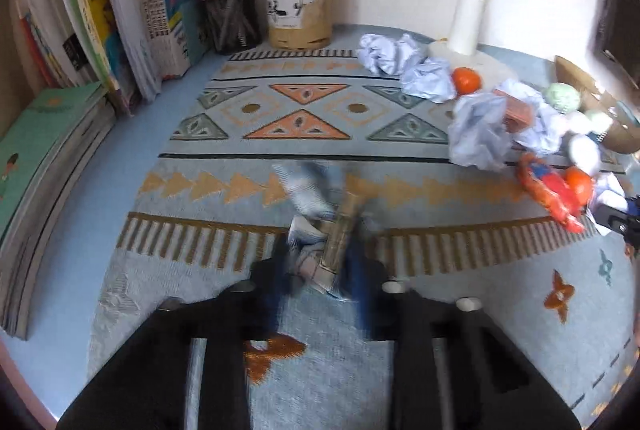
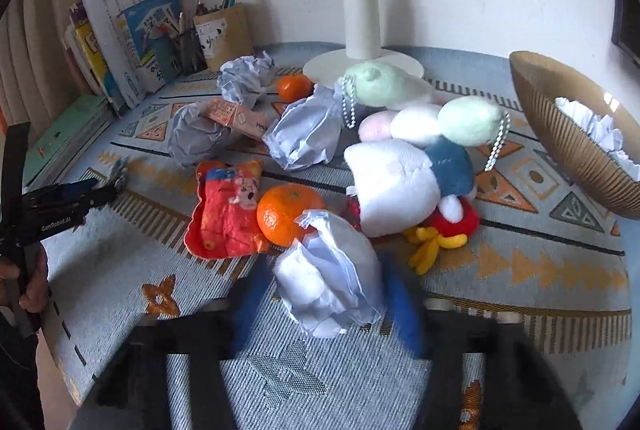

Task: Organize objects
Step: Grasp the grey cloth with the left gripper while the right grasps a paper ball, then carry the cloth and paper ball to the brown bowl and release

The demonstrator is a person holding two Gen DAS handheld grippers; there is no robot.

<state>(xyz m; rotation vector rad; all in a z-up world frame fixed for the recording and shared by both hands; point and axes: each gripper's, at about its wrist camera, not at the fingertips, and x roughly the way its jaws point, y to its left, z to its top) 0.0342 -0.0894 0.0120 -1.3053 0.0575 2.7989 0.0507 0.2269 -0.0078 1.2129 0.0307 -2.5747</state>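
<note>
My left gripper [image 1: 320, 254] is shut on a small blurred bundle, a crumpled wrapper with a gold strip [image 1: 320, 226], above the patterned mat. It also shows at the left of the right wrist view [image 2: 116, 182]. My right gripper [image 2: 328, 290] is closed around a crumpled white paper ball [image 2: 332, 274], held just above the mat. In front of it lie an orange [image 2: 286, 214], a red snack packet [image 2: 228, 214], more paper balls [image 2: 300, 134], a second orange [image 2: 294, 86] and plush toys [image 2: 396, 178].
A brown ribbed bowl [image 2: 560, 134] holding crumpled paper stands at the right. A white lamp base [image 2: 360, 62] is at the back. Pen holders [image 1: 298, 10] and upright books [image 1: 120, 22] line the back left; flat green books [image 1: 44, 150] lie at the left.
</note>
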